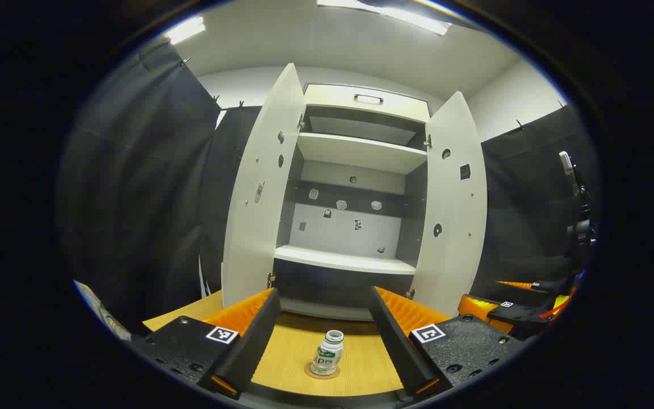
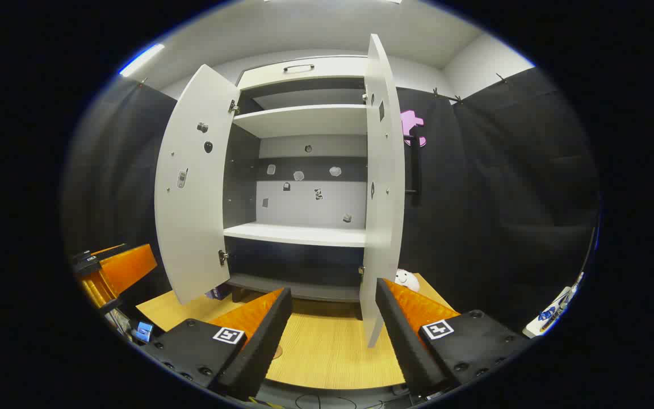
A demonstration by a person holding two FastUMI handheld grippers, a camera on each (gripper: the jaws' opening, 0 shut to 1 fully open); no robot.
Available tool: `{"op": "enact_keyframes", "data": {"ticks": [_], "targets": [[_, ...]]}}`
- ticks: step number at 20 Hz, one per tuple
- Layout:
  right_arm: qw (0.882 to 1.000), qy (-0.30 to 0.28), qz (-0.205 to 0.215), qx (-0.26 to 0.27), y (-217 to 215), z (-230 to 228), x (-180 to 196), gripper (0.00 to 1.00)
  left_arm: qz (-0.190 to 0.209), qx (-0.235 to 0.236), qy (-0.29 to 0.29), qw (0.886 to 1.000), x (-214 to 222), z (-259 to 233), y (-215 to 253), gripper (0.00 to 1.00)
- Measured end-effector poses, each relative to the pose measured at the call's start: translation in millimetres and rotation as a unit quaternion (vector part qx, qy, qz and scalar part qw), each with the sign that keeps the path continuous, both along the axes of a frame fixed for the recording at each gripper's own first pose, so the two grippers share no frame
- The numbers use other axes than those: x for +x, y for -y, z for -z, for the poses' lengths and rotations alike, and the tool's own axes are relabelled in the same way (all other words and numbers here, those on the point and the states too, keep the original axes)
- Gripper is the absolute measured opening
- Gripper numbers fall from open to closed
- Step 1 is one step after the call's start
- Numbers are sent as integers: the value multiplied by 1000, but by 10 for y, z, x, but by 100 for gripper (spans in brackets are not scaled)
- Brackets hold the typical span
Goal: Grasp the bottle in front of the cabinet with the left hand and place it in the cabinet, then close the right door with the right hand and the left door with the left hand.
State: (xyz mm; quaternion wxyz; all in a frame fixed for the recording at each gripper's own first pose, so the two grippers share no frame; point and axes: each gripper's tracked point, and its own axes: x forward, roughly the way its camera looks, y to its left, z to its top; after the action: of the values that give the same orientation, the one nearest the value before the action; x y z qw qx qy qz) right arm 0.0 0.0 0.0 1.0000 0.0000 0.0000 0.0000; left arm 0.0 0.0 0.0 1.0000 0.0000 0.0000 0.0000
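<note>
A small white bottle (image 1: 327,353) with a green label and white cap stands upright on a round coaster on the wooden table (image 1: 298,341). It sits between the fingers of my open left gripper (image 1: 325,341), which do not touch it. Behind it the white cabinet (image 1: 355,199) has both doors swung out: left door (image 1: 261,193), right door (image 1: 455,210). In the right gripper view, my right gripper (image 2: 332,335) is open and holds nothing, low over the table (image 2: 327,346) before the cabinet (image 2: 298,182). Its right door (image 2: 384,187) stands edge-on just ahead.
White shelves (image 1: 349,261) with small stickers on the back panel line the cabinet. The other gripper (image 1: 508,309) shows at the right in the left gripper view, and at the left (image 2: 111,264) in the right gripper view. A white plush toy (image 2: 406,278) lies beside the cabinet.
</note>
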Motion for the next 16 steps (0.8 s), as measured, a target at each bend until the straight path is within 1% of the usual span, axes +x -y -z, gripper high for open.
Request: {"op": "enact_keyframes", "data": {"ticks": [2, 5, 9, 12, 16], "targets": [[1000, 3, 8, 8, 15, -20, -15, 98, 16, 1, 3, 1000, -22, -46, 64, 96], [999, 5, 28, 15, 1, -22, -15, 97, 35, 19, 11, 999, 69, -106, 14, 96], [999, 6, 46, 27, -103, -32, -1, 98, 48, 12, 6, 999, 181, -91, -111, 96], [998, 1, 47, 30, -191, -35, 59, 97, 43, 5, 3, 999, 232, -83, -236, 96], [998, 3, 48, 33, -223, -61, 129, 97, 25, 7, 1, 1000, 305, -68, -399, 96]]}}
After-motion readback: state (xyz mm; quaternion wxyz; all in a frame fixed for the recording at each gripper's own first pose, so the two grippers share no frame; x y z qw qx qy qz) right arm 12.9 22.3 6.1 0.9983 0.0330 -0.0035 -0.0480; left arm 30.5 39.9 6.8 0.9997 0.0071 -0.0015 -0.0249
